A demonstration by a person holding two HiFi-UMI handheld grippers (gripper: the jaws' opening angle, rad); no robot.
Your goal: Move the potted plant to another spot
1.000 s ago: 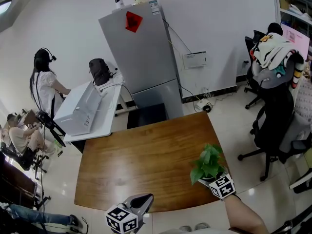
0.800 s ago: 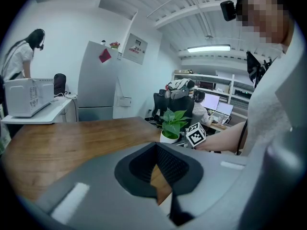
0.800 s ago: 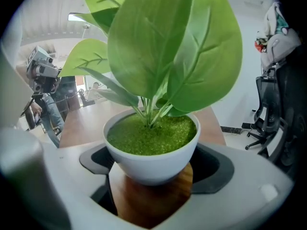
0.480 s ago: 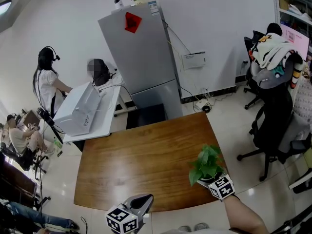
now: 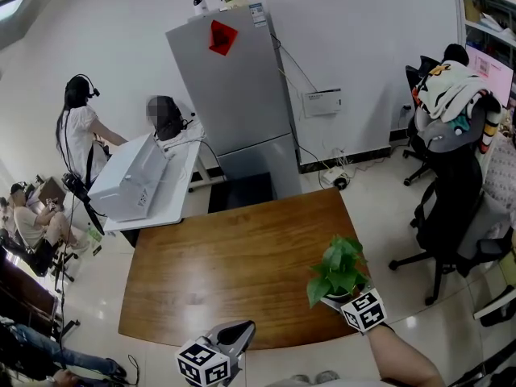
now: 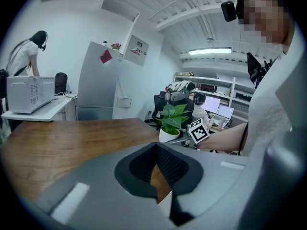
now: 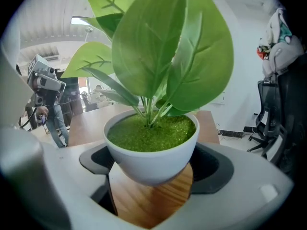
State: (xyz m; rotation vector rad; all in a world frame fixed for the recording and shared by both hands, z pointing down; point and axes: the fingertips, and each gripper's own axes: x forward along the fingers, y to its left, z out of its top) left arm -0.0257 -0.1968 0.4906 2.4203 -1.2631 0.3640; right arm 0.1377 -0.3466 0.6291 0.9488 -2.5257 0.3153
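While one potted plant [image 5: 339, 267] hangs gripped in the right claw [image 5: 334, 300] over one table [image 5: 226, 256], left claw [image 5: 239, 328] closed.

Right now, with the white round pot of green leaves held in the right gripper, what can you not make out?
- Right gripper view: the white round pot bulges over the spots where the black pads of the right gripper touch it.
- Head view: the green leaves and the marker cube hide most of that pot.
- Head view: the print on the small label atop the tall grey fridge is too small to read.
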